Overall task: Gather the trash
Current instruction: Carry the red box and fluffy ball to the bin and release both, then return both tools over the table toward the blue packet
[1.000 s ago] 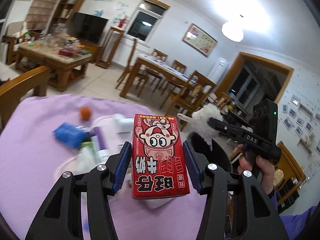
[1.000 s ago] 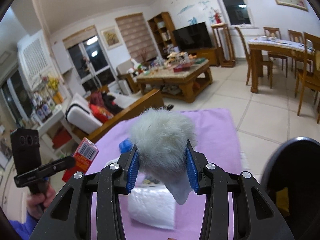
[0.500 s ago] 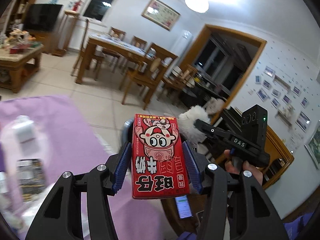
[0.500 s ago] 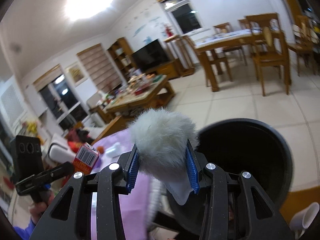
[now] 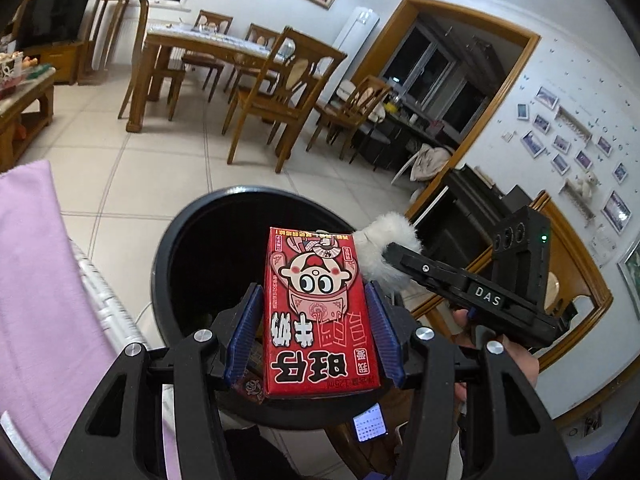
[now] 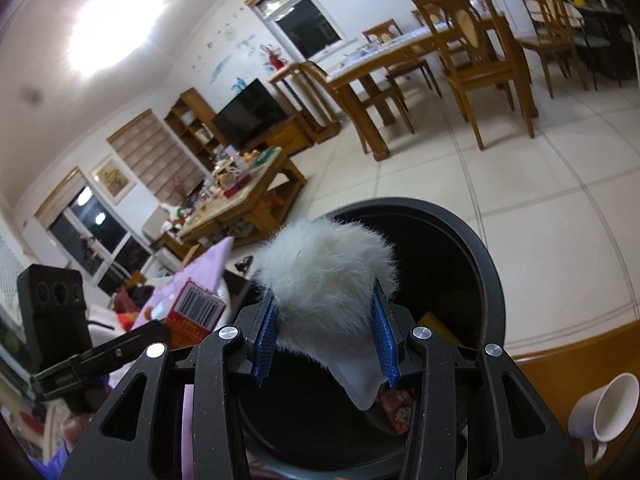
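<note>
Drop-off step: left gripper [image 5: 316, 332] clamps carton [image 5: 320, 312], right gripper [image 6: 326, 340] clamps fluff [image 6: 324, 268], both above bin [image 6: 476, 248]; release comes next.

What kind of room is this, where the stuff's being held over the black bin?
Most likely a home's open living and dining room. A wooden dining table with matching chairs stands on tiled floor, a flat-screen television sits by a cluttered coffee table, and framed photos hang on the wall.
</note>
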`<state>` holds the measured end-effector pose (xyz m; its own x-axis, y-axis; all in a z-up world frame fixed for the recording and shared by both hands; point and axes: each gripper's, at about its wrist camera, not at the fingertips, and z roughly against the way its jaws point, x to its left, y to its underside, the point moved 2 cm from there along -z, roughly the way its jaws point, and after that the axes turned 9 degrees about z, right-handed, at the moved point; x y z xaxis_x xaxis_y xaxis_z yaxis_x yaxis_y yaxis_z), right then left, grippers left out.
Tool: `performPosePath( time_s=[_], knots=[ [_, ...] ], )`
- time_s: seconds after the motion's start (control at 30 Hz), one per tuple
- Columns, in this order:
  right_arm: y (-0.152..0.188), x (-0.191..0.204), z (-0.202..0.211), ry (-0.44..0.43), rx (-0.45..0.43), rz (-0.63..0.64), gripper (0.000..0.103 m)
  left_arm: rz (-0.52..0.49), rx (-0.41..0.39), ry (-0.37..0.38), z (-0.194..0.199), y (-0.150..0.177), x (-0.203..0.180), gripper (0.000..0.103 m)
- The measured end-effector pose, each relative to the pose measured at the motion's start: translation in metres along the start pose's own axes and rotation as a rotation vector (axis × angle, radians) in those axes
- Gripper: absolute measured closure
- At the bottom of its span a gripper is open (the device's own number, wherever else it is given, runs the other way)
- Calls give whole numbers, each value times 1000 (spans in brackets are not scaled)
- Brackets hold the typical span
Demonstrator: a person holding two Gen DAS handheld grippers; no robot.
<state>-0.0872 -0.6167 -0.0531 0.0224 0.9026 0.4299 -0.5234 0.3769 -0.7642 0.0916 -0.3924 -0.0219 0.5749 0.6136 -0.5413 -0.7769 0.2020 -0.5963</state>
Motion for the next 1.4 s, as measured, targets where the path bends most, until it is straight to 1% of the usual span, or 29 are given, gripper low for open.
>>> performPosePath(
  time_s=[0.23, 0.37, 0.47, 0.5, 0.53, 0.57, 0.6, 0.67, 0.8, 0.9, 0.97, 1.1, 1.2, 1.33, 1.37, 1.4],
  knots=[
    [11, -22, -26, 2, 42, -32, 61, 8, 44, -40, -24, 4, 9, 51],
    [16, -19, -34, 5, 55, -37, 61, 12, 50, -49, -30, 6, 9, 50],
    [16, -16, -38, 17, 58, -33, 57, 14, 61, -57, -33, 4, 7, 49],
    [15, -15, -40, 16, 59, -37, 53, 15, 65, -61, -31, 5, 8, 48],
    [13, -14, -41, 14, 61, -40, 52, 17, 66, -62, -30, 5, 6, 46],
    [13, -12, -42, 17, 62, -40, 52, 19, 62, -65, -30, 3, 3, 37],
    [14, -11, -42, 21, 63, -37, 52, 18, 47, -70, -24, 3, 3, 31],
    [13, -5, -42, 24, 61, -34, 51, 3, 26, -75, -16, 4, 0, 29],
    [9, 9, -40, 26, 51, -12, 51, -7, -5, -63, 10, 6, -1, 28],
    [5, 34, -43, 19, 50, 22, 51, -8, -31, -65, 31, 9, 3, 28],
    [2, 50, -47, 12, 54, 45, 51, 1, -59, -69, 53, 10, 12, 28],
    [-4, 105, -62, -16, 71, 111, 51, 49, -127, -99, 102, 12, 42, 28],
    [-5, 151, -80, -45, 89, 162, 51, 99, -187, -139, 144, 15, 75, 28],
    [-4, 214, -110, -85, 125, 227, 51, 184, -271, -210, 204, 23, 130, 28],
    [-3, 229, -118, -96, 136, 244, 49, 206, -286, -228, 216, 25, 143, 28],
    [-2, 240, -125, -103, 144, 257, 43, 229, -301, -248, 227, 28, 156, 26]
  ],
)
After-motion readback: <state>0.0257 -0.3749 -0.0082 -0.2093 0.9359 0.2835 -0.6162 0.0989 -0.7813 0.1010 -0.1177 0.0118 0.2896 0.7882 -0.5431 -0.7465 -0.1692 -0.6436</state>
